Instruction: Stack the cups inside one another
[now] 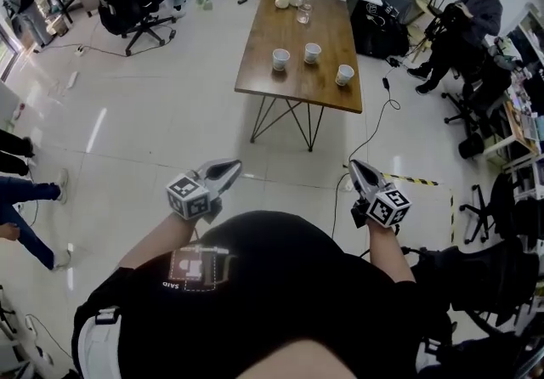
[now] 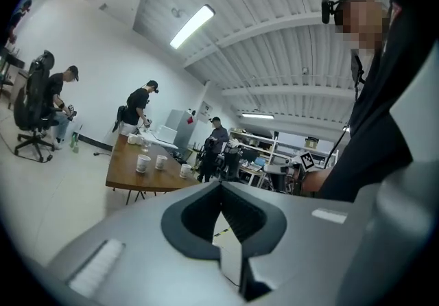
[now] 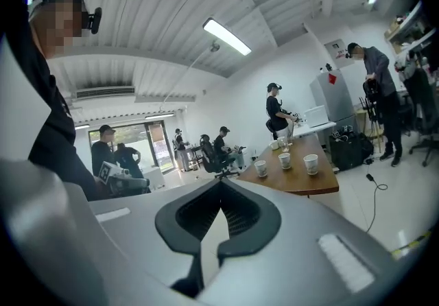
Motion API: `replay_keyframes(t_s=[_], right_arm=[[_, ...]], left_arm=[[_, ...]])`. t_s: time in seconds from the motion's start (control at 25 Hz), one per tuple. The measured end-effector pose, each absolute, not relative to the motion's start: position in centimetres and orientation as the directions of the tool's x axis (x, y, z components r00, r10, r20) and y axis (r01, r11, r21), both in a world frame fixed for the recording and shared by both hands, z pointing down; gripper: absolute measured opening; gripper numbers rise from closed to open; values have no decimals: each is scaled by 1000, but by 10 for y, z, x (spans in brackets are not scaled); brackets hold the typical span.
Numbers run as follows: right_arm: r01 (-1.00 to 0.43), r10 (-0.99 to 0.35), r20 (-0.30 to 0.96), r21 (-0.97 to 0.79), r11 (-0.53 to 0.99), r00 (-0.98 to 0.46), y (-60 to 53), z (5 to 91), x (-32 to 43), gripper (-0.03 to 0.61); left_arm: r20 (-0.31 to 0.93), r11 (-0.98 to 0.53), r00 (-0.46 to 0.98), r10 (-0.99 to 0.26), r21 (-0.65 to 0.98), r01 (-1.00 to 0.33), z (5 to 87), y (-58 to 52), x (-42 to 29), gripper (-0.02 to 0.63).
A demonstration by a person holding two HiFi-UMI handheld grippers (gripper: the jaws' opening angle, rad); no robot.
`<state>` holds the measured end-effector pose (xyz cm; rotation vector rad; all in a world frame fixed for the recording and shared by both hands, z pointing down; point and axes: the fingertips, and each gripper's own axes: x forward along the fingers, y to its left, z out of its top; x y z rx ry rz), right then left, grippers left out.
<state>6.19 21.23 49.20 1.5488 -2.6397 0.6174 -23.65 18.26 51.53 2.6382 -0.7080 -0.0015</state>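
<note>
Three white paper cups [image 1: 313, 52] stand apart from one another on the brown wooden table [image 1: 297, 95]. Their markings are too small to read. Items at the table's far end are indistinct. The left gripper [image 1: 228, 170] and right gripper [image 1: 360, 173] both have their jaws together with nothing between them. Both are over the floor, well short of the table and cups.
</note>
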Motion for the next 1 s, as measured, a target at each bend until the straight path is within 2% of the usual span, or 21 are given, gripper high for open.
replay_keyframes(t_s=[0.2,0.36,0.76,1.0], right_arm=[[-858,-844,239,-328,395,-480,171,502,67,14],[-855,-839,246,-335,396,-485,131,513,95,14],[-747,-717,225,-303,592,-660,-2,508,170,14],[-729,-698,223,-294,618,-681,-56,507,190,14]], left_arm=[[93,-788,874,-477,395,-472,525,128,-241,0],[92,-778,864,-496,396,-489,524,89,-217,0],[81,-672,741,-667,364,-645,494,-10,-136,0],[96,-655,728,-679,368,-660,487,-50,-107,0]])
